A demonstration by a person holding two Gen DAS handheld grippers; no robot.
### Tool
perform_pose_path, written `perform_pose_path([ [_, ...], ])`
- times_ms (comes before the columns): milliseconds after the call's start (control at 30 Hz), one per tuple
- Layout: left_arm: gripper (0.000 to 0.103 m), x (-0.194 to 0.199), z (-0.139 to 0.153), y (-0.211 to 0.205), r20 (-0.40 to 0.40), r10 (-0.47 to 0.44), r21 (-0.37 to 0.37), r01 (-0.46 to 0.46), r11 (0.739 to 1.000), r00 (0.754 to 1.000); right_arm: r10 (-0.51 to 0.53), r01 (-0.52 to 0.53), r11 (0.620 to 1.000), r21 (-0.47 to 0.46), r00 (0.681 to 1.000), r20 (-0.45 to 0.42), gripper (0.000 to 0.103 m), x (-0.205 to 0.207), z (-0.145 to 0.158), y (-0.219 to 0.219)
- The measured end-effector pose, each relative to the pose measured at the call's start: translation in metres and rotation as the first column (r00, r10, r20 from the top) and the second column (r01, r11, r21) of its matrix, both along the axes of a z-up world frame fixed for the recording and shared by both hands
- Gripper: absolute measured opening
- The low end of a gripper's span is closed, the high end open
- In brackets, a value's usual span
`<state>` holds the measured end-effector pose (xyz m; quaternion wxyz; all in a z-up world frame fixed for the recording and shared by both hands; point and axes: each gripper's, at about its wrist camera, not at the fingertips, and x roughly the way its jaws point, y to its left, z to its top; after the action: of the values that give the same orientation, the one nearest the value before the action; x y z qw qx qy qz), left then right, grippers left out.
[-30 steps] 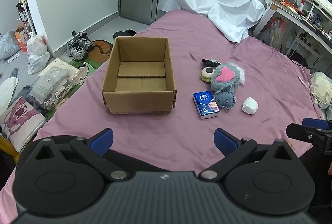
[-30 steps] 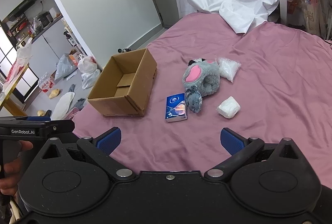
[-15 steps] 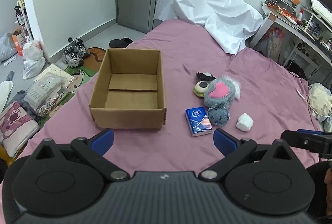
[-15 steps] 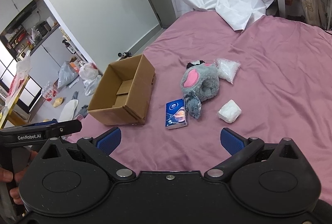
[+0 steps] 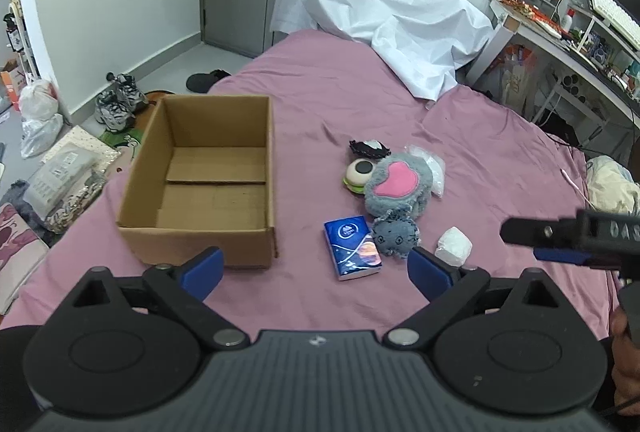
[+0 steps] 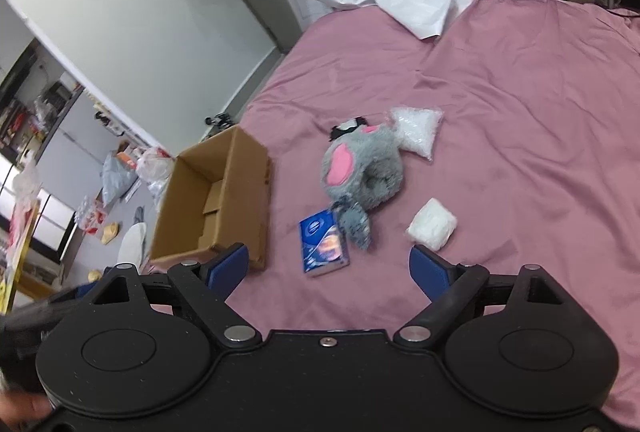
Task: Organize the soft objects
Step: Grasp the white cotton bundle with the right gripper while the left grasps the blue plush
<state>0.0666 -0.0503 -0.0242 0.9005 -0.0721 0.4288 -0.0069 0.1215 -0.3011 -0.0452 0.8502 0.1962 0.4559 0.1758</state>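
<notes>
Both sets of jaws wide, closing slightly, nothing between them. Ahead of left gripper (image 5: 316, 268): blue tissue pack (image 5: 352, 247), grey plush (image 5: 398, 187); cardboard box (image 5: 200, 171) ahead-left. Same beyond right gripper (image 6: 330, 266), somewhat blurred.

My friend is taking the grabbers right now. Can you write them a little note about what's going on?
Left gripper: nothing between its fingers, which are closing a little.
Right gripper: nothing between its fingers either, also closing.
The cardboard box sits on the pink bed with nothing in it.
Beside it lie the grey plush toy, blue tissue pack, white soft lump, clear bag and a small burger toy.
Done: nothing packed yet.
Left: probably put each soft thing into the box.
</notes>
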Motion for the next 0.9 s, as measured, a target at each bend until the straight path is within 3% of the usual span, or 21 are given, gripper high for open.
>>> perform_pose_path([
  [267,0.089,0.025,-0.023,-0.01,-0.038,0.015,-0.034,-0.016,0.999,0.999,-0.071,0.071,0.997,-0.006,0.993,-0.089,0.075,0.033,-0.024,-0.011],
  [467,0.084,0.043,-0.037,-0.021,-0.057,0.005,-0.062,-0.008,0.998,0.998,-0.113,0.114,0.993,-0.004,0.982,-0.152,0.072,0.05,-0.039,-0.02],
  [633,0.071,0.061,-0.053,-0.034,-0.087,-0.002,-0.096,-0.006,0.995,0.996,-0.166,0.173,0.985,0.011,0.96,-0.227,0.067,0.064,-0.056,-0.029],
  [900,0.067,0.087,-0.072,-0.058,-0.11,-0.009,-0.135,-0.006,0.991,0.994,-0.227,0.249,0.968,0.037,0.926,-0.301,0.058,0.075,-0.075,-0.039],
])
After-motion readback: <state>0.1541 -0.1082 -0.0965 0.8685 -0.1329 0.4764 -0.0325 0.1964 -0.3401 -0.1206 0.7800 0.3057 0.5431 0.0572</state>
